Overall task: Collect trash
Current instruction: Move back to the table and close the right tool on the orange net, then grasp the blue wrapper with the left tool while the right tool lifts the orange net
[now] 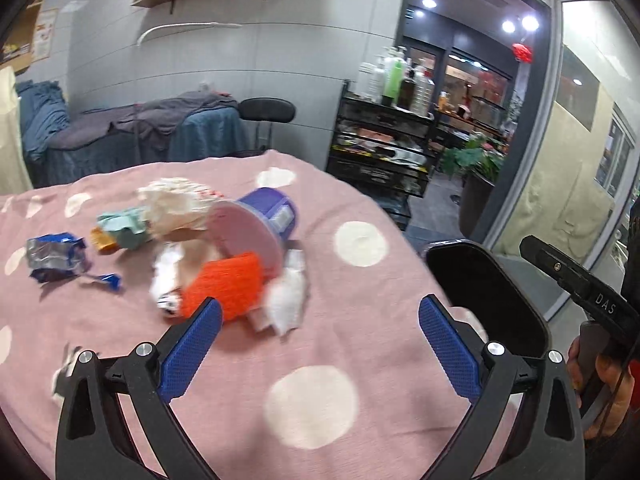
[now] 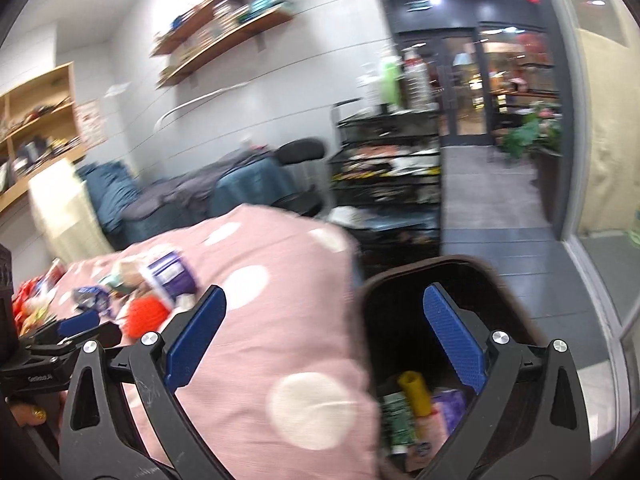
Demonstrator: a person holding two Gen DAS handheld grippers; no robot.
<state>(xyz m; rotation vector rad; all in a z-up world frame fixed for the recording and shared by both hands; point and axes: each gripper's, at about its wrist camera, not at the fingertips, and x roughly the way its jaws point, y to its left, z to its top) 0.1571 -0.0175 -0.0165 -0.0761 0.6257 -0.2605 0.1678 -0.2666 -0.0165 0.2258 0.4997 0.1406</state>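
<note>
A heap of trash lies on the pink dotted cloth (image 1: 320,360): an orange net piece (image 1: 228,284), a purple tub (image 1: 272,212) on its side with a pink lid, white crumpled paper (image 1: 176,204), a teal wrapper (image 1: 124,228), and a blue-silver foil wrapper (image 1: 56,256). My left gripper (image 1: 320,320) is open and empty, just short of the orange piece. A black bin (image 2: 440,280) stands at the table's right edge, with a yellow piece (image 2: 416,392) and other wrappers inside. My right gripper (image 2: 324,308) is open and empty, over the bin's rim.
The right gripper's body (image 1: 580,280) shows at the right of the left wrist view. The left gripper (image 2: 76,328) shows low left in the right wrist view. A black trolley with bottles (image 1: 384,140), a stool (image 1: 268,112) and a covered bed (image 1: 132,136) stand behind the table.
</note>
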